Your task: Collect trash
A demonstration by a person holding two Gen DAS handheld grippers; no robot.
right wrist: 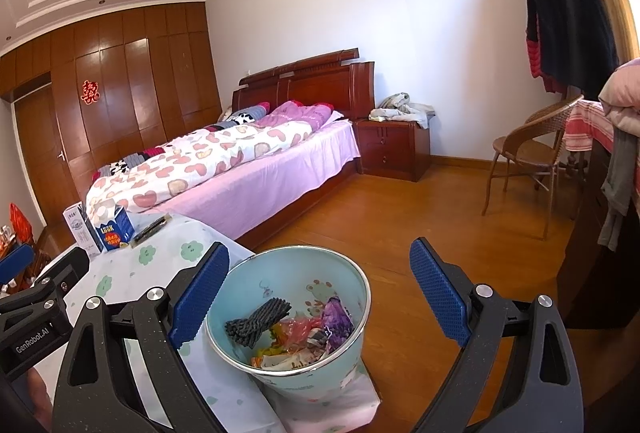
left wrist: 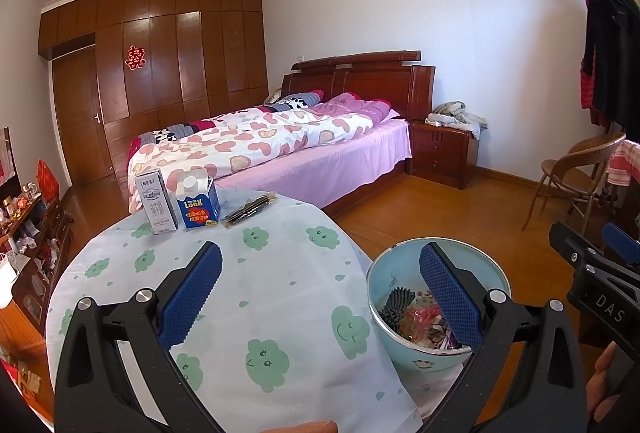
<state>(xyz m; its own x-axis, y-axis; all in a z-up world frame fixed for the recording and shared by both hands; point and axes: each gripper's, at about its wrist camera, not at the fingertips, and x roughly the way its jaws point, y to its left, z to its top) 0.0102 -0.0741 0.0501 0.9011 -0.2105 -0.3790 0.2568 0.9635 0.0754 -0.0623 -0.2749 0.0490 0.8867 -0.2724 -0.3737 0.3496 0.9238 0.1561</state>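
A light blue trash bin [left wrist: 384,293] [right wrist: 352,349] stands beside the table's right edge, holding black netting, crumpled wrappers and purple foil. On the far side of the table stand a white milk carton [left wrist: 157,203] [right wrist: 80,231], a blue carton [left wrist: 199,205] [right wrist: 116,227] and a dark flat wrapper [left wrist: 250,211] [right wrist: 150,227]. My left gripper [left wrist: 320,291] hovers open over the table's near part, nothing between its fingers. My right gripper [right wrist: 320,297] is open above the bin, empty.
The table [left wrist: 240,293] wears a pale cloth with green clouds. Behind it are a bed [left wrist: 280,145], a wooden nightstand [left wrist: 444,153] and a wicker chair [left wrist: 576,177] on a wood floor. A cluttered low cabinet [left wrist: 28,245] lines the left wall.
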